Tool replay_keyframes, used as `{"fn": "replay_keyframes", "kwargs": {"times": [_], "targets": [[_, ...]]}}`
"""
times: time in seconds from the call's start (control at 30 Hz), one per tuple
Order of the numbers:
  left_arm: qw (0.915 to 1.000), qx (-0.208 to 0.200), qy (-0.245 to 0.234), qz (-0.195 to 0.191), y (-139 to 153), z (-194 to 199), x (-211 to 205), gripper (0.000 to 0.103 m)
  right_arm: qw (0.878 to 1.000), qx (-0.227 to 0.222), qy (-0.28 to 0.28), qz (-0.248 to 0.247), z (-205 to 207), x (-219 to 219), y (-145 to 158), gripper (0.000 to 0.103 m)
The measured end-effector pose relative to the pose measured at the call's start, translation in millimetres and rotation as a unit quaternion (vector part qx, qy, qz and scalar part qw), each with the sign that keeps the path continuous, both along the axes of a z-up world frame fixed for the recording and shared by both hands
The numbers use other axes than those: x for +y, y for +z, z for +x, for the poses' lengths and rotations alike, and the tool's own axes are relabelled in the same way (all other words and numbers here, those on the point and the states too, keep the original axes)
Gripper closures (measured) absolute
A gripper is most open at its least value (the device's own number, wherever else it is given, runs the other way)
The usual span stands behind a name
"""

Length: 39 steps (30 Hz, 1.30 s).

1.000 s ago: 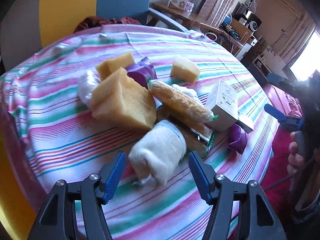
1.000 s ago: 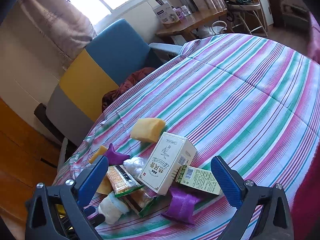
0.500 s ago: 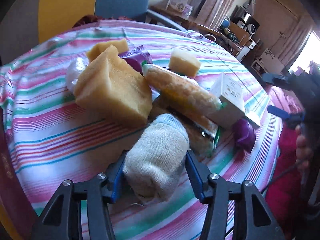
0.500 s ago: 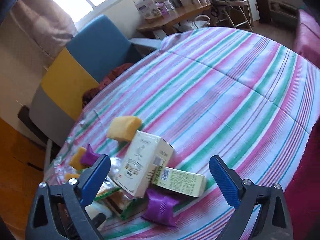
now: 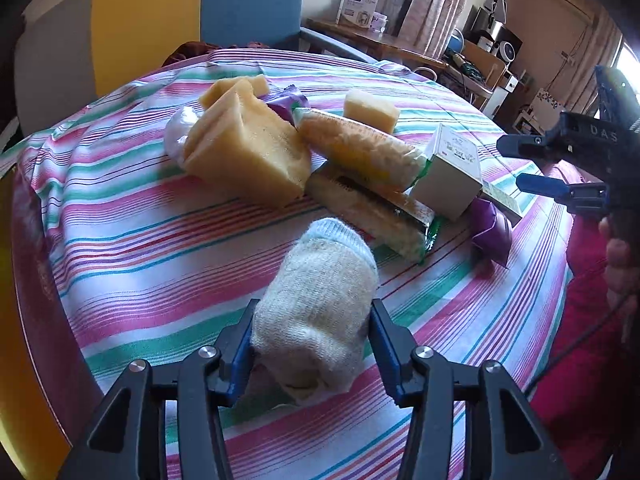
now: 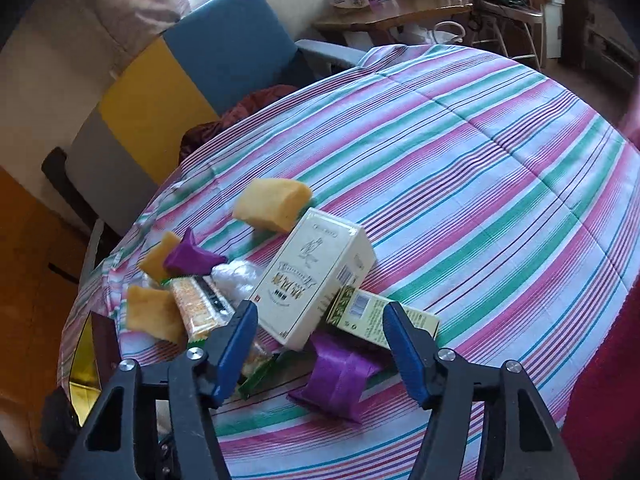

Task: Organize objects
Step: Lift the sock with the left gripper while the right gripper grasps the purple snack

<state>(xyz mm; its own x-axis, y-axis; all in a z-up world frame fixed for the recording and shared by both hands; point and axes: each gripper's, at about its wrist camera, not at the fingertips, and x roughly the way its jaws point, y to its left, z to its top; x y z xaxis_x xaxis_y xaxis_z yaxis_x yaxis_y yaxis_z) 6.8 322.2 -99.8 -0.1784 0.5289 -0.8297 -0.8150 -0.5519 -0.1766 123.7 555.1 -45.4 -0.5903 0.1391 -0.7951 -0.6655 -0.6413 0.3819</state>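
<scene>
Your left gripper (image 5: 312, 344) has just closed its jaws onto the rolled sock (image 5: 320, 304). Your right gripper (image 6: 320, 344) has been closing, jaws still apart over the purple pouch (image 6: 340, 376), with the white box (image 6: 316, 280) at twelve o'clock.

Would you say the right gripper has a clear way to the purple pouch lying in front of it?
Probably yes. The right gripper is open, its jaws just narrowed, with the purple pouch lying uncovered between them. The white box and green box crowd its far edge, so they may get nudged.

Blue and yellow armchair (image 6: 192, 80) at the far left, wooden desk (image 6: 392, 20) far right, daylight through curtains (image 5: 436, 0).
</scene>
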Motion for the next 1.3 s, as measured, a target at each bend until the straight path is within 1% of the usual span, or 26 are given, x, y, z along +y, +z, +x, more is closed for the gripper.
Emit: {"fn": "replay_keyframes", "kwargs": {"times": [0.07, 0.17, 0.23, 0.3, 0.37, 0.4, 0.43, 0.47, 0.57, 0.7, 0.9, 1.03, 1.13, 1.2, 1.23, 1.3], "targets": [[1.0000, 0.007, -0.002, -0.002, 0.9, 2.9, 0.9, 0.051, 1.000, -0.010, 0.021, -0.012, -2.9, -6.4, -4.1, 0.044], [1.0000, 0.007, -0.003, 0.000, 0.0, 3.1, -0.2, 0.051, 0.997, -0.035, 0.037, -0.058, -2.8, -11.2, -15.4, 0.045], [1.0000, 0.002, 0.002, 0.003, -0.4, 1.4, -1.0, 0.051, 0.994, -0.064, 0.043, -0.072, -1.0, -15.7, -23.3, 0.045], [1.0000, 0.004, 0.004, 0.002, -0.4, 3.6, -2.1, 0.051, 0.993, -0.083, 0.036, -0.073, -1.8, -17.3, -31.2, 0.045], [0.9999, 0.011, 0.003, -0.002, 0.8, 6.4, -3.7, 0.051, 0.992, -0.092, 0.017, -0.089, -0.6, -11.1, -42.0, 0.045], [0.9999, 0.011, 0.003, -0.003, 1.6, 7.2, -5.0, 0.051, 0.991, -0.105, 0.010, -0.082, -1.5, -9.0, -46.5, 0.045], [0.9999, 0.010, 0.003, -0.003, 2.4, 8.0, -7.5, 0.052, 0.990, -0.124, 0.004, -0.067, -2.7, -7.0, -50.2, 0.049], [1.0000, 0.008, 0.004, 0.000, 3.8, 8.9, -11.1, 0.052, 0.990, -0.131, 0.003, -0.056, -3.8, -5.7, -52.2, 0.065], [0.9999, 0.007, 0.001, 0.008, 8.2, 16.9, -21.8, 0.052, 0.987, -0.156, 0.019, 0.008, -10.3, -10.1, -49.2, 0.067], [0.9994, 0.014, -0.009, 0.029, 22.8, 29.2, -36.7, 0.052, 0.983, -0.173, 0.049, 0.036, -15.7, -17.5, -52.7, 0.068], [0.9984, 0.013, 0.008, 0.054, 43.5, 30.2, -65.1, 0.052, 0.980, -0.188, 0.059, 0.041, -17.3, -18.1, -55.0, 0.068], [0.9961, 0.013, 0.043, 0.076, 63.2, 16.2, -93.3, 0.052, 0.981, -0.183, 0.055, 0.032, -12.5, -13.1, -53.6, 0.068], [0.9913, 0.017, 0.091, 0.094, 78.0, -2.9, -128.1, 0.052, 0.980, -0.186, 0.057, 0.038, -11.1, -12.8, -52.7, 0.068], [0.9857, 0.020, 0.134, 0.100, 87.2, -24.8, -154.7, 0.052, 0.980, -0.186, 0.057, 0.040, -9.7, -11.2, -52.0, 0.068], [0.9809, 0.022, 0.166, 0.099, 89.8, -40.2, -171.9, 0.052, 0.980, -0.186, 0.057, 0.040, -8.9, -10.3, -51.5, 0.068], [0.9735, 0.029, 0.210, 0.086, 89.1, -65.0, -196.5, 0.052, 0.979, -0.188, 0.059, 0.044, -7.8, -9.3, -50.5, 0.068]]}}
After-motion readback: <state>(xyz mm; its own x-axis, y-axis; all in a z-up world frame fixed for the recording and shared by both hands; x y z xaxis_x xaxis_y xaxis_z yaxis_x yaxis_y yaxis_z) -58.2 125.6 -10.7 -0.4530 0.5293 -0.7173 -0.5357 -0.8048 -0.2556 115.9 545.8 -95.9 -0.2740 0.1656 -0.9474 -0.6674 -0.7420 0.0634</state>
